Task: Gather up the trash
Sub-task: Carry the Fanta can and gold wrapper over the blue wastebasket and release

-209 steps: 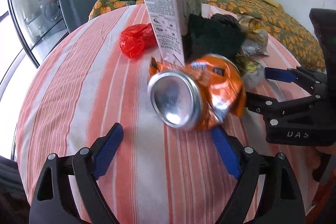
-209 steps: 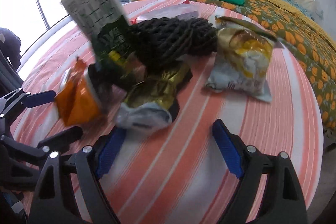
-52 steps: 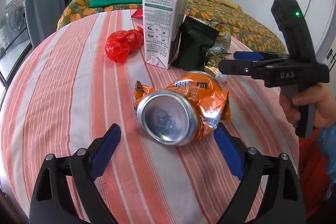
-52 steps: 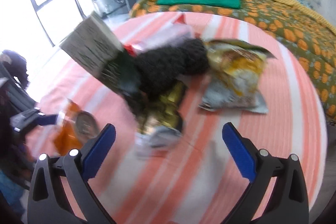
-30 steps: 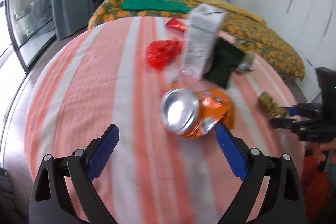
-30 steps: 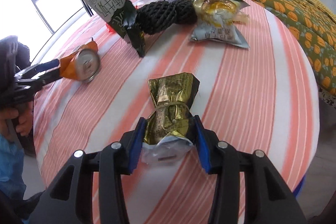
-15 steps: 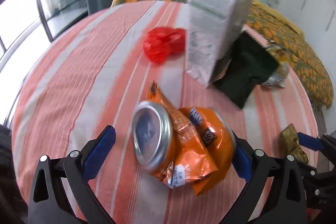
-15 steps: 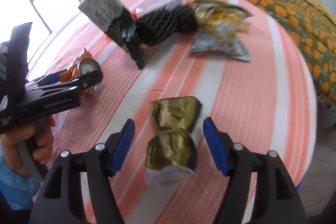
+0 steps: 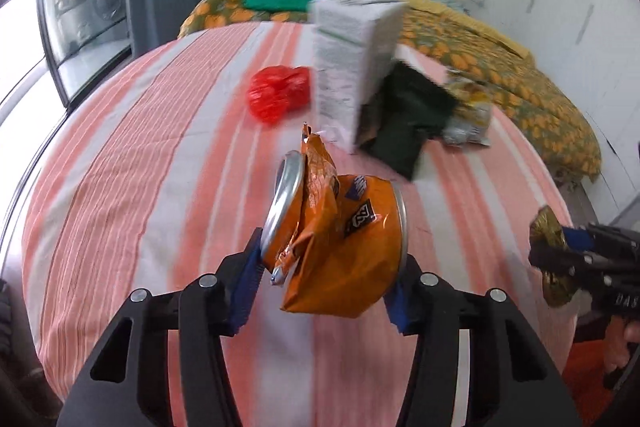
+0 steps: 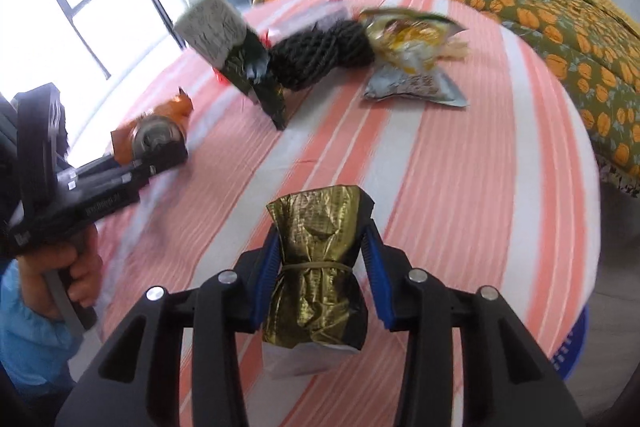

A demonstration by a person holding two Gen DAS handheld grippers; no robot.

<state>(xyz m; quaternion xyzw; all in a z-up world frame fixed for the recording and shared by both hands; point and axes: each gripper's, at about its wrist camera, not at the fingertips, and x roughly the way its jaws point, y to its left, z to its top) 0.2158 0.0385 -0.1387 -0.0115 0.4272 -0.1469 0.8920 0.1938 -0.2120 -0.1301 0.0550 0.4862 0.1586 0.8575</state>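
Observation:
A crushed orange can (image 9: 352,227) wrapped in an orange packet sits between the blue pads of my left gripper (image 9: 328,263). Its jaws are closing and both pads press on the can's ends, just above the striped tablecloth (image 9: 140,167). My right gripper (image 10: 320,251) is also closing, its pads squeezing a gold foil wrapper (image 10: 316,227) tied with a rubber band. The left wrist view shows the right gripper (image 9: 576,247) at the far right edge. The right wrist view shows the left gripper (image 10: 160,155), held by a hand, at the far left.
More trash lies further back on the table: a white carton (image 9: 352,59), a red plastic bag (image 9: 278,93), a dark green packet (image 9: 408,115), a black knitted bundle (image 10: 320,55) and a snack bag (image 10: 412,67). A bed stands behind. A blue basket (image 10: 572,347) shows below the table's right edge.
The left gripper moved in and its wide jaws closed on the orange can. The right gripper's jaws, which had opened around the gold wrapper, closed on it again.

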